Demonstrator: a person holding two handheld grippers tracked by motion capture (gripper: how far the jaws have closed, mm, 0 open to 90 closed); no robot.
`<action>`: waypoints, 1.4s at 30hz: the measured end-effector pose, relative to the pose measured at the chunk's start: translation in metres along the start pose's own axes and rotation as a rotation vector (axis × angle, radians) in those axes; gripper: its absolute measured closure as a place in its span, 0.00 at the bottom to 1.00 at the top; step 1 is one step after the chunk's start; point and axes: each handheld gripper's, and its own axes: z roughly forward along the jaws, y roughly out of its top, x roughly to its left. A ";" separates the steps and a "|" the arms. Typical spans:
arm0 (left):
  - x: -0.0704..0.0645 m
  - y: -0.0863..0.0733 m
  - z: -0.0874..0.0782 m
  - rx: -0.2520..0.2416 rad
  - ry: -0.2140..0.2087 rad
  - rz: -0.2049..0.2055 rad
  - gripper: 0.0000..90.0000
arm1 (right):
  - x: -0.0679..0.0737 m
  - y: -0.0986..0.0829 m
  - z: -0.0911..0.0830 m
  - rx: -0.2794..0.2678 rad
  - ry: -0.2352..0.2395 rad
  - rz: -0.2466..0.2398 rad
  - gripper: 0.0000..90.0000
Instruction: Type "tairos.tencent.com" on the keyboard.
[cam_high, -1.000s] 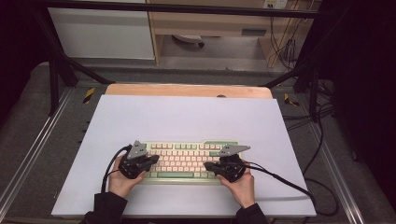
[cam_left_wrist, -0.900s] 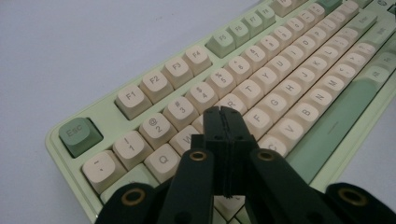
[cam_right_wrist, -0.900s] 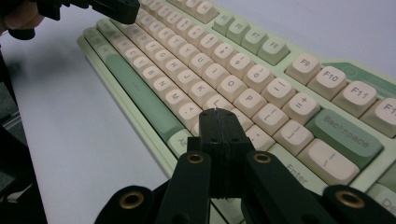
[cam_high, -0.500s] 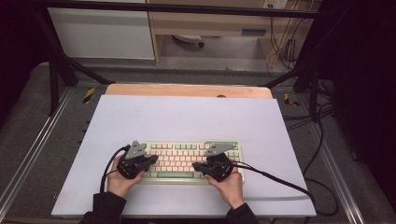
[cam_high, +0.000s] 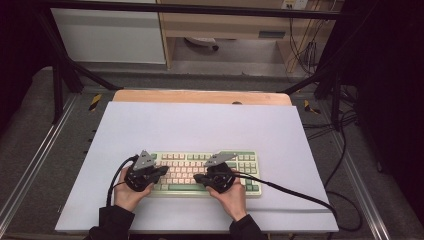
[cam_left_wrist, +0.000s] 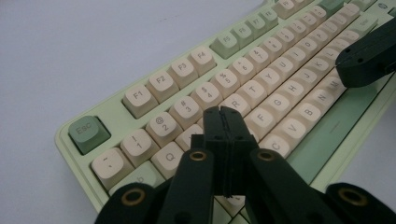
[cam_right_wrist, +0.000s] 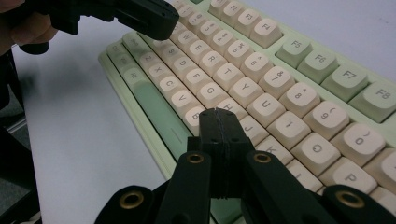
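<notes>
A pale green keyboard (cam_high: 182, 169) with cream keys lies on the white table top, near its front edge. My left gripper (cam_high: 162, 171) is shut and empty, its tip low over the left letter keys. In the left gripper view the closed jaws (cam_left_wrist: 223, 115) hover above the W and E area of the keyboard (cam_left_wrist: 261, 79). My right gripper (cam_high: 198, 178) is also shut and empty, over the bottom letter row. In the right gripper view its tip (cam_right_wrist: 218, 115) sits just above the N and H keys of the keyboard (cam_right_wrist: 261, 74). The two tips point toward each other.
The white table top (cam_high: 200, 125) stretches wide behind the keyboard, with a wooden strip (cam_high: 200, 96) at its far edge. Black cables (cam_high: 295, 192) trail from the grippers across the front right. Metal rails (cam_high: 30, 165) flank the table.
My right gripper has moved left along the keyboard, from its right end to the middle letter keys. The left gripper has stayed in place.
</notes>
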 end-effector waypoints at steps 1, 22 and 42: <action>0.000 0.000 0.000 0.000 0.001 0.001 1.00 | 0.000 0.000 0.001 0.002 0.001 0.004 1.00; 0.000 0.000 0.000 -0.001 0.001 0.003 1.00 | 0.000 -0.003 0.010 0.012 0.010 -0.001 1.00; 0.000 0.000 -0.001 -0.007 -0.001 0.001 1.00 | 0.001 0.000 -0.001 0.006 -0.005 -0.025 1.00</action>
